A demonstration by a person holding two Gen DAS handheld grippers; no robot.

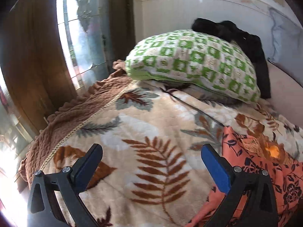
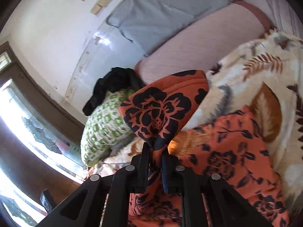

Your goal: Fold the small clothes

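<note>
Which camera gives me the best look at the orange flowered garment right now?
The right wrist view: the orange garment fills the foreground, one corner pinched in the right tongs. The left wrist view shows only its edge beside the open left tongs.

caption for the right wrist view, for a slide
Right claw shut on a corner of the orange floral cloth, lifted over the leaf-print blanket.

An orange garment (image 2: 236, 151) is patterned with black flowers; the blanket (image 1: 151, 132) is cream with brown ferns; the pillow (image 1: 193, 62) is green-and-white checked.
</note>
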